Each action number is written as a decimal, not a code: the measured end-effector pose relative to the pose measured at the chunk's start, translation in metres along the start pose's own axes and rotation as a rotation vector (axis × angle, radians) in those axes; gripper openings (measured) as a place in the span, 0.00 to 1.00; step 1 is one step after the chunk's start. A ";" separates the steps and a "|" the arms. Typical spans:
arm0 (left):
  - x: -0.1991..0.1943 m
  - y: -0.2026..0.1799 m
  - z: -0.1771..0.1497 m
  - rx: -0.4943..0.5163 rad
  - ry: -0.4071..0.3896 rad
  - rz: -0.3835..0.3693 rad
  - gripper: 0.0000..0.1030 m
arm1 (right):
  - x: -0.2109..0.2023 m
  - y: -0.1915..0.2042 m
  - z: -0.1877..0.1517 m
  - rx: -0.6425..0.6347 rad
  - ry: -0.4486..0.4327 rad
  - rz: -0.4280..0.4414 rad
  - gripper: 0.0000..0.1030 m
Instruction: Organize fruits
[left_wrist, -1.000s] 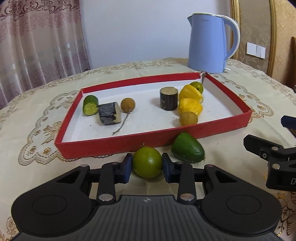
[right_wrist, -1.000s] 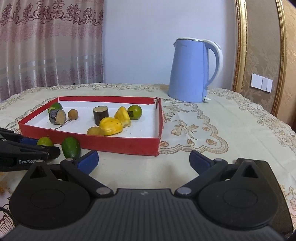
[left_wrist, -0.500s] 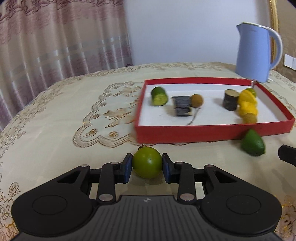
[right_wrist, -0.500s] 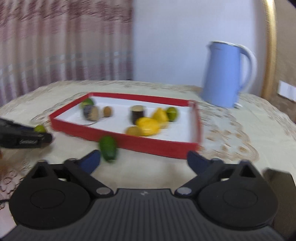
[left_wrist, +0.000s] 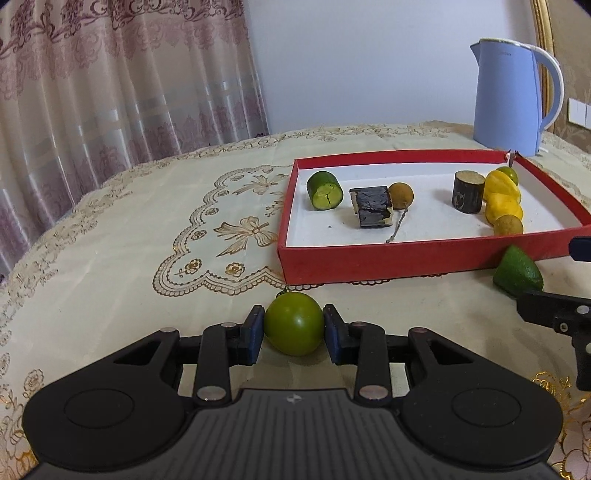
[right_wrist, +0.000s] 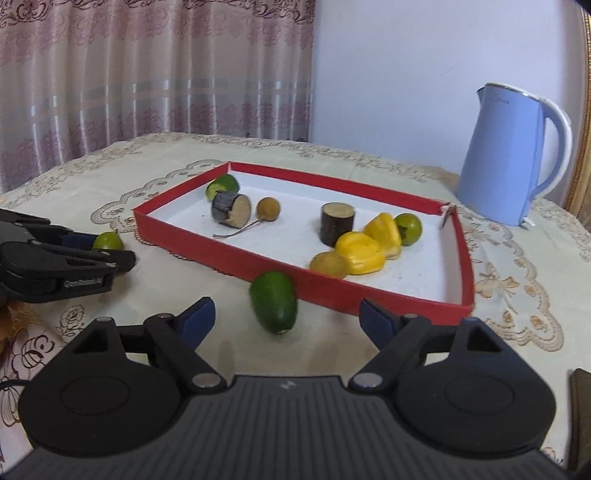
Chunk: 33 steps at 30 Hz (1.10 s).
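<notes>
Firmly, the left tongs (left_wrist: 294, 334) pinch a round green fruit (left_wrist: 294, 324) just above the counter (left_wrist: 110, 258), near the red tray (left_wrist: 388, 254). Meanwhile the right tongs (right_wrist: 287, 319) are closing, pads still clear of the green avocado (right_wrist: 274, 302) lying between them against the tray's front wall.

Glossy round green fruit (left_wrist: 294, 329); embroidered cloth tablecloth (left_wrist: 147, 236); matt red tray (left_wrist: 388, 258).
</notes>
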<state>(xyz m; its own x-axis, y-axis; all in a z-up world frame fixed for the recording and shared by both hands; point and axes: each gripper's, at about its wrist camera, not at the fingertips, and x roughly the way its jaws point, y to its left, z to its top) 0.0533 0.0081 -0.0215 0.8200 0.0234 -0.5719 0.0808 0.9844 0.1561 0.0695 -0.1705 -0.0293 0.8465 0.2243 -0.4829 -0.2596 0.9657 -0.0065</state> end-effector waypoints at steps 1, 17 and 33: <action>0.001 -0.002 0.000 0.008 -0.001 0.012 0.36 | 0.002 0.001 0.001 -0.002 0.004 0.009 0.78; 0.002 0.006 -0.001 -0.013 0.004 0.040 0.95 | 0.031 -0.007 0.005 0.034 0.075 0.049 0.29; -0.004 0.009 -0.002 0.023 -0.014 -0.063 0.98 | -0.001 -0.031 -0.013 0.012 0.079 0.018 0.40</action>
<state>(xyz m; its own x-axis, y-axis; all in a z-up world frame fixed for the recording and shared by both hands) 0.0494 0.0168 -0.0197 0.8208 -0.0416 -0.5697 0.1457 0.9796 0.1385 0.0705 -0.2021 -0.0400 0.8022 0.2315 -0.5503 -0.2687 0.9631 0.0136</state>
